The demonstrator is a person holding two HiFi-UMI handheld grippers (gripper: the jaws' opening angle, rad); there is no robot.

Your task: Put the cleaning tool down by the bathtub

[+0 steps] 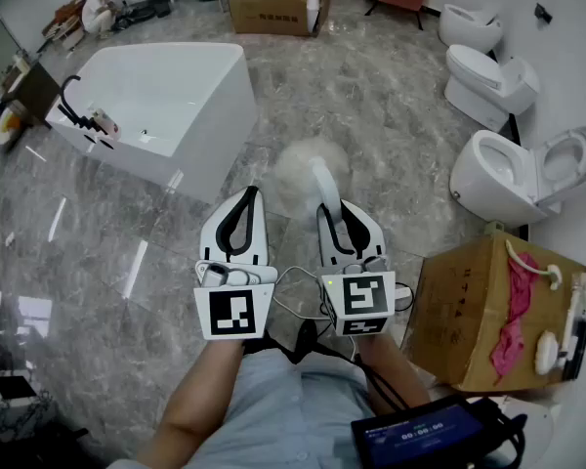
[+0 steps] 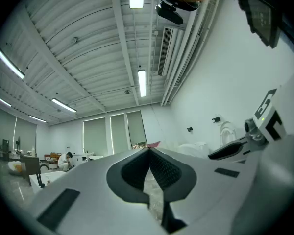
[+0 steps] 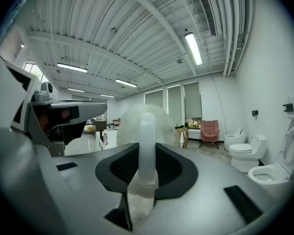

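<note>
Currently right tongs [image 1: 340, 213] are gripping the cleaning tool [image 1: 308, 169] by its handle, holding it mid-air, well apart from the bathtub [image 1: 210, 140]. Left tongs [image 1: 242, 203] are sitting closed, empty. Set-down not yet done.

head view looks steeply down from behind the left gripper [image 1: 246, 195] and right gripper [image 1: 344, 209]. each gripper view sits close behind its own jaws, tilted toward the ceiling [image 2: 88, 43]. head and right gripper views share toilets [image 1: 488, 81] [image 3: 246, 153] to that gripper's right.

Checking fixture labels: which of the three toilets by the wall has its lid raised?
The toilet nearest the cardboard box: lid up, bowl open. The middle toilet and far toilet show no raised lid.
</note>
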